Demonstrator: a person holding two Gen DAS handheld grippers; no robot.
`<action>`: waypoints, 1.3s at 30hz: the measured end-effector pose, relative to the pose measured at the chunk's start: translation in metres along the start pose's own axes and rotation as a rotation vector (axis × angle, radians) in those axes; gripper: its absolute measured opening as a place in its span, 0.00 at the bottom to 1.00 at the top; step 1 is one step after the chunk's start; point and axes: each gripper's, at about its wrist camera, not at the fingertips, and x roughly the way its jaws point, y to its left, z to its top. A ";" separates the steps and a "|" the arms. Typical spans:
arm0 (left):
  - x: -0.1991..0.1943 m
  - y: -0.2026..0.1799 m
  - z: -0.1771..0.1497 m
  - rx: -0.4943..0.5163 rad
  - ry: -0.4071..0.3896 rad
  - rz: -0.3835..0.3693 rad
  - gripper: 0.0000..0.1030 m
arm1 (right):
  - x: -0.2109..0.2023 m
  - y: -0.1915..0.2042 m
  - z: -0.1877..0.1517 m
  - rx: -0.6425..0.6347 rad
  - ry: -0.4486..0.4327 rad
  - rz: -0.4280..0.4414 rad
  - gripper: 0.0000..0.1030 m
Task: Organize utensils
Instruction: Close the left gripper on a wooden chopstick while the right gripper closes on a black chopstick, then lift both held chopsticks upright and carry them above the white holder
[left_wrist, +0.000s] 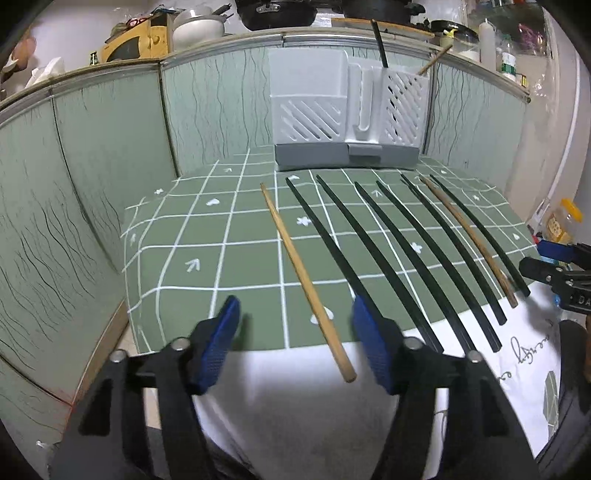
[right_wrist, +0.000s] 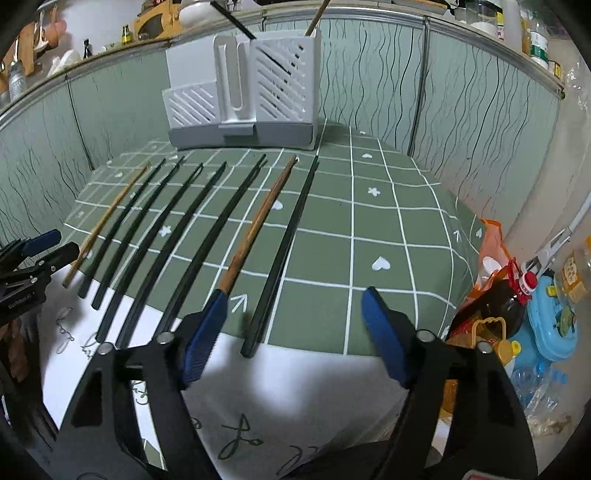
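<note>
On green checked tablecloth (left_wrist: 207, 258), chopsticks (left_wrist: 373, 266) side by side

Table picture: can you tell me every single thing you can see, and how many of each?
tablecloth: one, green with white grid, covers the table
white cloth: one, white with writing, near edge
holder: one, white on a grey base, back of the table
chopsticks in holder: two, one black and one wooden, right compartment
black chopsticks: six or seven (two lie too close to tell), in a row on the table
light wooden chopstick: one, pale, left end of the row
brown chopstick: one, reddish brown, second from right
pots and bottles: several, mixed colours, ledge behind
left gripper: black with blue pads, open around the light wooden chopstick
right gripper: same colours, open around the rightmost black chopstick
</note>
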 end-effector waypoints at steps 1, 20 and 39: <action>0.001 -0.002 -0.001 0.004 0.004 0.010 0.53 | 0.002 0.001 -0.001 0.002 0.004 0.002 0.60; 0.016 -0.009 -0.004 0.025 0.026 0.039 0.06 | 0.014 0.007 -0.007 0.061 -0.011 -0.047 0.06; -0.017 0.011 0.012 -0.046 -0.031 -0.033 0.06 | -0.031 -0.005 0.006 0.088 -0.084 0.007 0.06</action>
